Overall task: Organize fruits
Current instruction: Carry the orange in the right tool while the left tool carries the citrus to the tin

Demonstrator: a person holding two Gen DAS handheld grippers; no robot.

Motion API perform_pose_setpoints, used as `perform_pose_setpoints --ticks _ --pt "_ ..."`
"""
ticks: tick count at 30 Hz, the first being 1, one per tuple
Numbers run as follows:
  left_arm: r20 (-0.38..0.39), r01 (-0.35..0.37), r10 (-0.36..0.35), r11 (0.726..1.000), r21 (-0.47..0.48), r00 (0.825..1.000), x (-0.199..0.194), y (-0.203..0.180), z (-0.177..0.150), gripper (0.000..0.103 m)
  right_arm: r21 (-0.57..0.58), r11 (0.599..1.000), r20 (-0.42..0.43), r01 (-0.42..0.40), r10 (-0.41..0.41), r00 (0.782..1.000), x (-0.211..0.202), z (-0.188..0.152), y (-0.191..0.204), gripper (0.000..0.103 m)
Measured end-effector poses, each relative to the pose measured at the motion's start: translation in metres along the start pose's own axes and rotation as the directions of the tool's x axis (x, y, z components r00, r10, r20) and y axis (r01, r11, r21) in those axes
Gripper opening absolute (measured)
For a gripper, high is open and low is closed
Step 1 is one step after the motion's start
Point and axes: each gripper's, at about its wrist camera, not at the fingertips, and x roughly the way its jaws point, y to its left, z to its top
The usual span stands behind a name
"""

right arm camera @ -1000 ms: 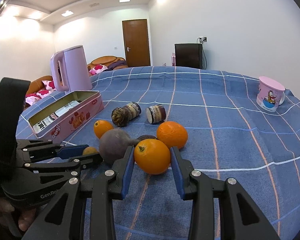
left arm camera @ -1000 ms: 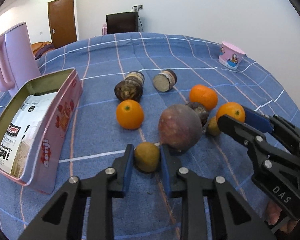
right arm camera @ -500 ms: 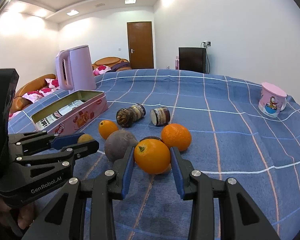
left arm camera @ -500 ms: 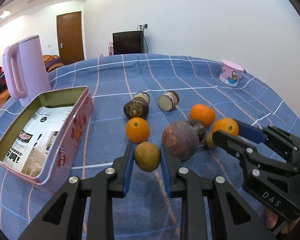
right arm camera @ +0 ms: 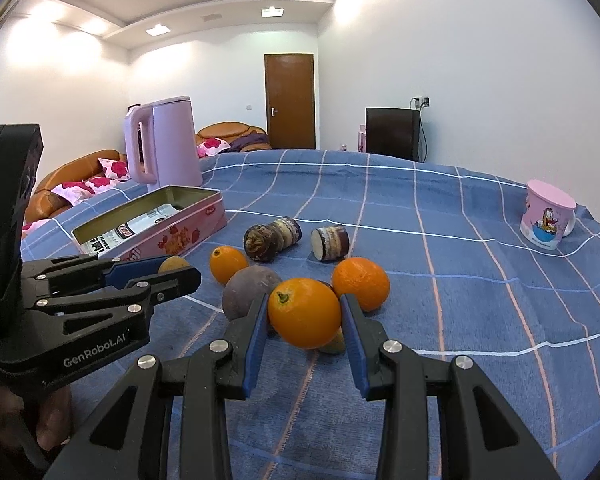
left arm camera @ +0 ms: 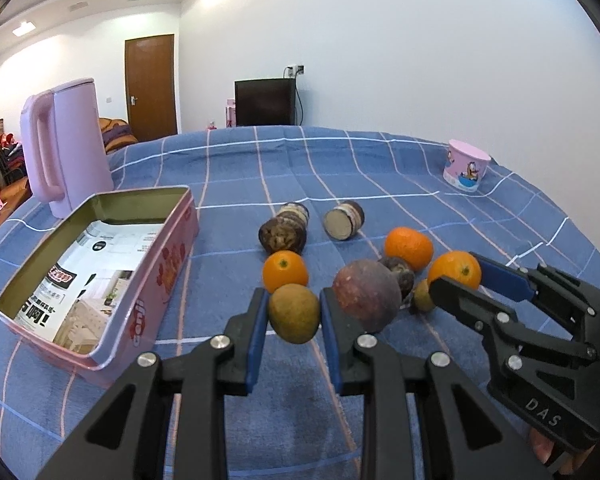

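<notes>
The left gripper pinches a brown-green fruit clear of the blue cloth, just right of the open tin; the right gripper clamps an orange, also lifted, beside a purple fruit.

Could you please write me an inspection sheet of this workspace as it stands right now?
Surface: blue checked cloth, flat.
Job's things: green-brown fruit; orange; two more oranges; dark purple fruit; open pink tin with printed paper inside.
Clutter: two brown cylinders lying on their sides; pink mug; lilac kettle.
Grippers: left hand-held gripper shut on the green-brown fruit; right hand-held gripper shut on the orange.
Cables: one cord at the wall socket.
Surroundings: door, black cabinet, orange sofa.
</notes>
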Motion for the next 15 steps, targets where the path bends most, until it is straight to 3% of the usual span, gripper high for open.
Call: perform_pose_setpoints --ticks 15 --pt "0.058 -0.018 0.018 1.000 -0.005 0.998 -0.0095 0.0017 -0.0006 0.028 -0.018 1.000 0.041 -0.011 0.012 0.999 -0.0068 -0.0023 0.0025 0.038"
